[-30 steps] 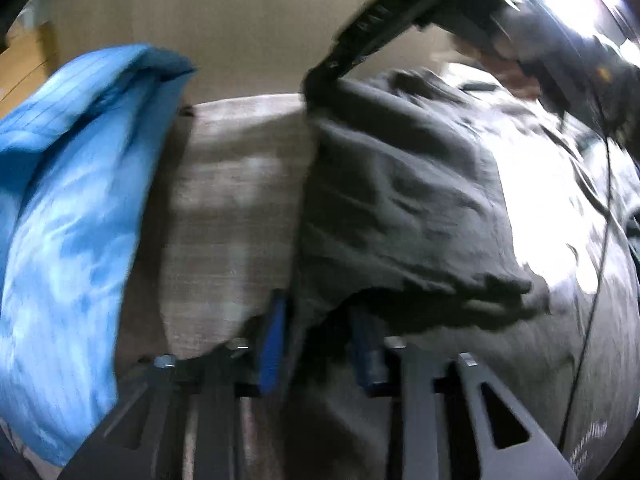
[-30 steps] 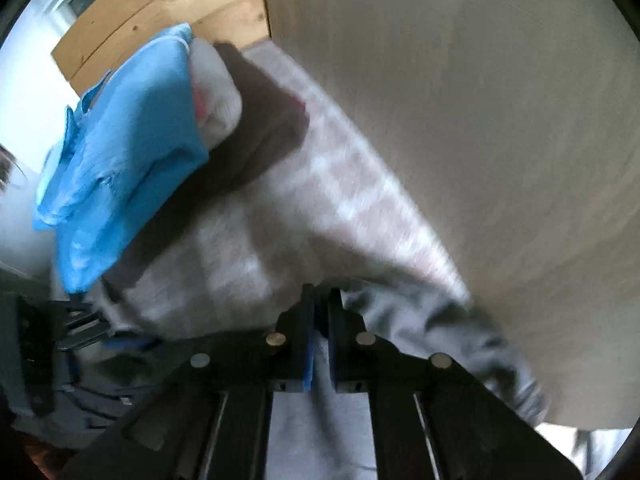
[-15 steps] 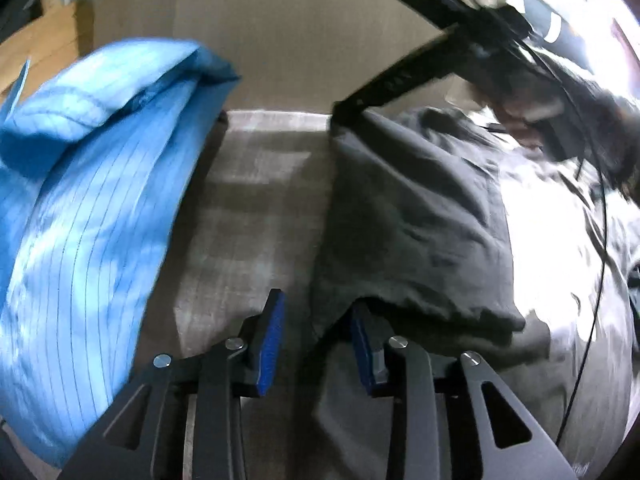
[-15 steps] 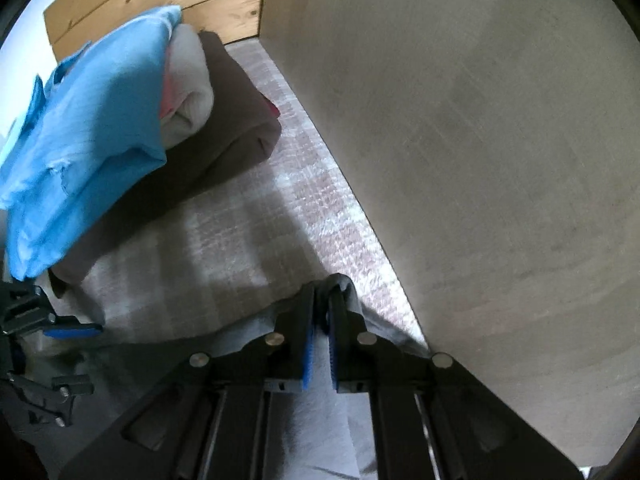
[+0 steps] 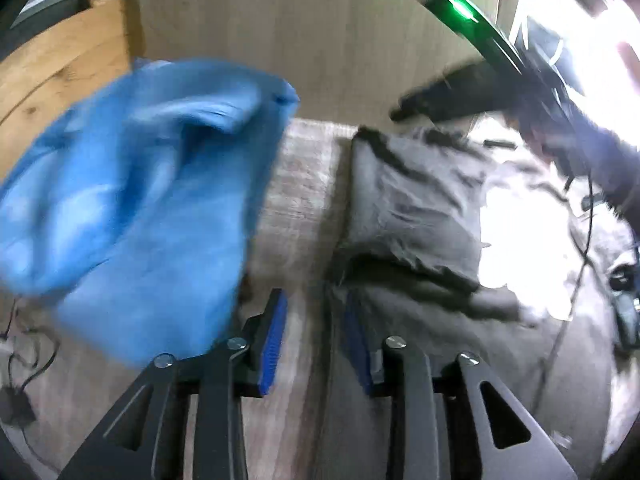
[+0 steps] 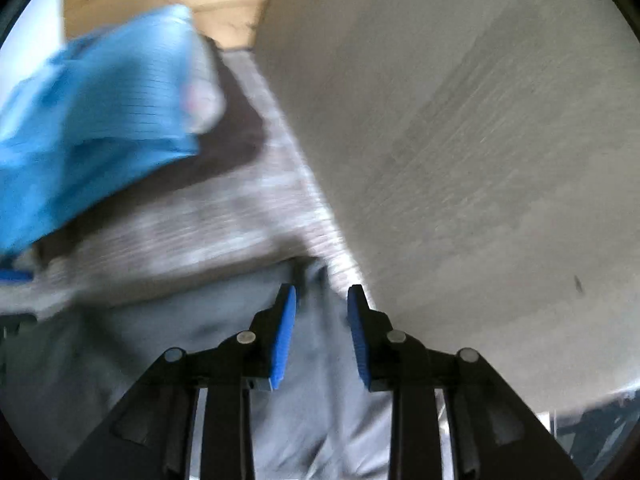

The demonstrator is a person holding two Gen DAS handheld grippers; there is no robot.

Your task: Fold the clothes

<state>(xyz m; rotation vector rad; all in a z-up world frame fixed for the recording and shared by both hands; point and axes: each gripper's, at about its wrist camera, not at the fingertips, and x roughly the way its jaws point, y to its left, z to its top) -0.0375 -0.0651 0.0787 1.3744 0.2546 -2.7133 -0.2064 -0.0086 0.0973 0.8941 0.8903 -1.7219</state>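
Note:
A dark grey garment (image 5: 404, 204) lies folded over on the checked bedspread (image 5: 304, 184), its far corner near the wall. My left gripper (image 5: 314, 334) stands open at the garment's near left edge, with nothing between its blue pads. In the right wrist view, my right gripper (image 6: 322, 320) is open just above the grey garment (image 6: 312, 380) at its far corner, beside the wall. From the left wrist view the right gripper (image 5: 448, 100) hovers over that far corner, held by a hand.
A blue striped shirt (image 5: 132, 216) lies on a pile of clothes (image 6: 224, 120) at the left. A beige wall (image 6: 460, 120) borders the bed. A wooden headboard (image 5: 60, 80) stands behind the pile. Cables (image 5: 24, 360) lie at the lower left.
Both grippers have opened and let go of the grey garment, which now lies folded on the bed. Both have drawn back slightly from the cloth.

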